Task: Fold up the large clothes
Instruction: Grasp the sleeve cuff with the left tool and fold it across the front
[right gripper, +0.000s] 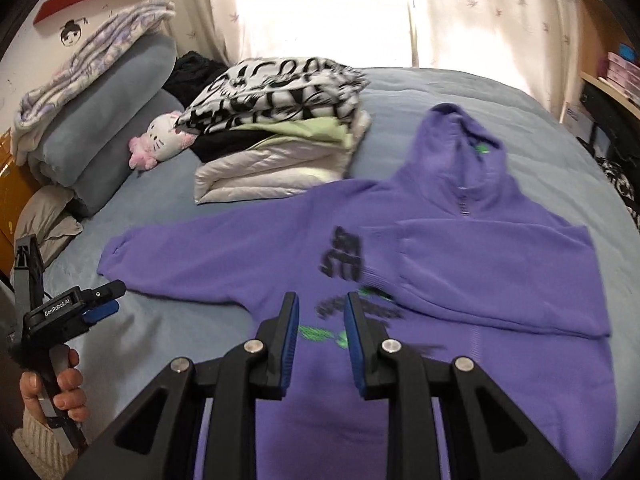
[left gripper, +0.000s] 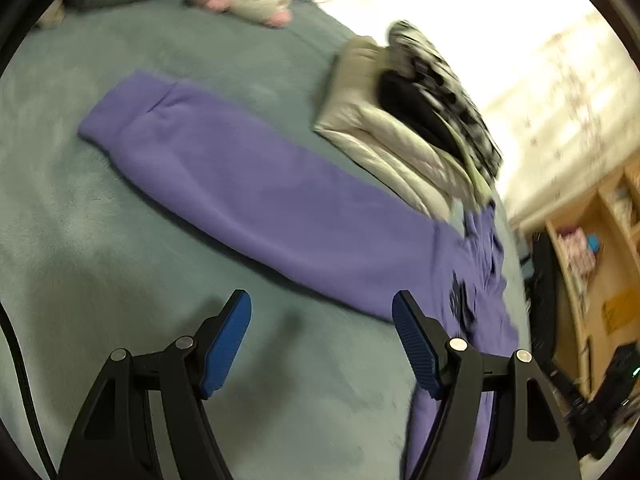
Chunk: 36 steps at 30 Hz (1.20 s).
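Note:
A purple hoodie (right gripper: 440, 360) lies face up on the blue-grey bed (right gripper: 420, 92), its hood (right gripper: 460, 140) pointing away from me. One sleeve (right gripper: 480, 264) is folded across the chest; the other sleeve (left gripper: 260, 196) stretches out flat to the side. My left gripper (left gripper: 320, 304) hovers open just short of that stretched sleeve, nothing between its blue pads. In the right wrist view the left gripper (right gripper: 114, 299) sits near the sleeve's cuff (right gripper: 116, 252), held by a hand (right gripper: 60, 392). My right gripper (right gripper: 322, 308) hangs over the hoodie's printed front, its jaws a narrow gap apart and empty.
A stack of folded clothes (right gripper: 288, 132) sits on the bed beyond the stretched sleeve, also in the left wrist view as a pile (left gripper: 408, 120). A pink and white plush toy (right gripper: 160, 144) and rolled bedding (right gripper: 108, 120) lie at the head. Wooden shelves (left gripper: 592, 260) stand beside the bed.

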Each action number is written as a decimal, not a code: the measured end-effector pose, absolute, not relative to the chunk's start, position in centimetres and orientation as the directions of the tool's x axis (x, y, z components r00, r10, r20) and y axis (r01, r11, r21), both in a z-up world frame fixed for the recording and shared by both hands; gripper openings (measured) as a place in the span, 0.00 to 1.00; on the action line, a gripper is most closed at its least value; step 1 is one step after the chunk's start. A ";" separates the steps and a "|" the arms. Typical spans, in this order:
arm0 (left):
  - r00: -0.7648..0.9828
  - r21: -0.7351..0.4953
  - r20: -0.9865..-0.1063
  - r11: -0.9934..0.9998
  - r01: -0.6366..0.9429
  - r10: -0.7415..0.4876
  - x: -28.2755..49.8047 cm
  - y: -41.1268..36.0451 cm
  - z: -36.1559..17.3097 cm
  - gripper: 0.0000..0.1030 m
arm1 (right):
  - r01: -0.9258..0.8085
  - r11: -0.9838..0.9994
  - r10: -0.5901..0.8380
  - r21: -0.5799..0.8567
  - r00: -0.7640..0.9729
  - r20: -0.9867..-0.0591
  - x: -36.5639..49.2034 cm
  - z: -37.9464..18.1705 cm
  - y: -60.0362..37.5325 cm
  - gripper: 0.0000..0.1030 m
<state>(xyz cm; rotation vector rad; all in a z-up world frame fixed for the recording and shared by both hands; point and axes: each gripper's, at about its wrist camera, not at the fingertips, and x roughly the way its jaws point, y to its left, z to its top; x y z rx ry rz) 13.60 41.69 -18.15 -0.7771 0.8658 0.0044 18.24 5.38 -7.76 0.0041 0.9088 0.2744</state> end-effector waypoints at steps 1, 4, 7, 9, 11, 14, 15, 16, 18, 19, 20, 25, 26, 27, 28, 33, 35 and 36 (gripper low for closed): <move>0.671 -0.626 -0.679 0.714 -0.315 -0.299 13.9 42.6 -18.8 0.69 | -0.232 0.966 0.231 0.115 0.575 -0.785 18.8 -8.3 6.1 0.22; 0.675 -0.648 -0.674 0.678 -0.347 -0.300 14.8 45.1 -20.5 0.69 | -0.224 0.966 0.233 0.128 0.543 -0.807 20.1 -9.9 7.6 0.22; 0.681 -0.686 -0.661 0.624 -0.375 -0.316 15.8 47.3 -22.2 0.69 | -0.225 0.964 0.244 0.145 0.515 -0.822 20.3 -11.1 8.4 0.22; 0.692 -0.709 -0.644 0.592 -0.382 -0.325 16.4 48.5 -23.1 0.69 | -0.230 0.964 0.239 0.137 0.505 -0.829 20.2 -11.8 8.6 0.22; 0.704 -0.716 -0.639 0.577 -0.394 -0.312 17.1 49.2 -23.6 0.62 | -0.226 0.964 0.234 0.137 0.491 -0.839 20.1 -12.5 8.6 0.22; 0.700 -0.682 -0.667 0.586 -0.438 -0.253 18.2 49.8 -24.0 0.33 | -0.206 0.967 0.230 0.147 0.471 -0.852 20.0 -13.3 7.8 0.22; 0.692 -0.661 -0.685 0.593 -0.460 -0.227 18.4 50.0 -24.0 0.23 | -0.196 0.969 0.229 0.153 0.465 -0.855 20.0 -13.6 7.4 0.22; 0.682 -0.642 -0.701 0.598 -0.480 -0.206 18.6 50.2 -24.1 0.11 | -0.187 0.969 0.229 0.159 0.461 -0.857 19.9 -13.7 6.9 0.22; 0.667 -0.613 -0.726 0.599 -0.515 -0.169 18.8 50.1 -23.7 0.08 | -0.169 0.970 0.232 0.172 0.457 -0.859 19.8 -13.9 6.1 0.22; 0.652 -0.578 -0.746 0.617 -0.533 -0.135 18.9 49.6 -23.0 0.06 | -0.163 0.970 0.234 0.178 0.457 -0.858 19.8 -13.8 5.7 0.22; 0.636 -0.511 -0.768 0.664 -0.546 -0.067 19.3 48.5 -21.4 0.05 | -0.155 0.970 0.237 0.185 0.458 -0.857 19.7 -13.7 5.1 0.22; 0.717 -0.336 -0.692 0.840 -0.426 0.087 20.0 40.7 -11.2 0.05 | -0.123 0.967 0.256 0.224 0.487 -0.835 19.3 -12.3 1.8 0.22; 0.741 -0.322 -0.667 0.866 -0.384 0.081 20.1 38.7 -9.1 0.05 | -0.112 0.966 0.257 0.232 0.499 -0.827 19.2 -11.8 0.8 0.22; 0.764 -0.314 -0.642 0.889 -0.334 0.061 20.2 36.5 -7.0 0.05 | -0.099 0.966 0.255 0.239 0.512 -0.820 19.0 -11.3 -0.2 0.22; 0.785 -0.308 -0.618 0.910 -0.277 0.030 20.4 33.9 -4.8 0.05 | -0.086 0.965 0.255 0.247 0.522 -0.814 18.9 -10.9 -1.1 0.22; 0.817 -0.242 -0.566 0.969 -0.038 -0.109 20.9 20.8 1.8 0.05 | -0.005 0.958 0.235 0.287 0.585 -0.776 17.8 -8.9 -7.4 0.22; 0.801 -0.233 -0.570 0.971 0.056 -0.183 21.3 15.3 2.2 0.05 | 0.031 0.958 0.209 0.286 0.608 -0.766 17.2 -8.5 -10.0 0.22; 0.791 -0.228 -0.575 0.969 0.095 -0.212 21.6 12.7 1.8 0.05 | 0.051 0.957 0.194 0.284 0.618 -0.762 16.9 -8.4 -11.3 0.22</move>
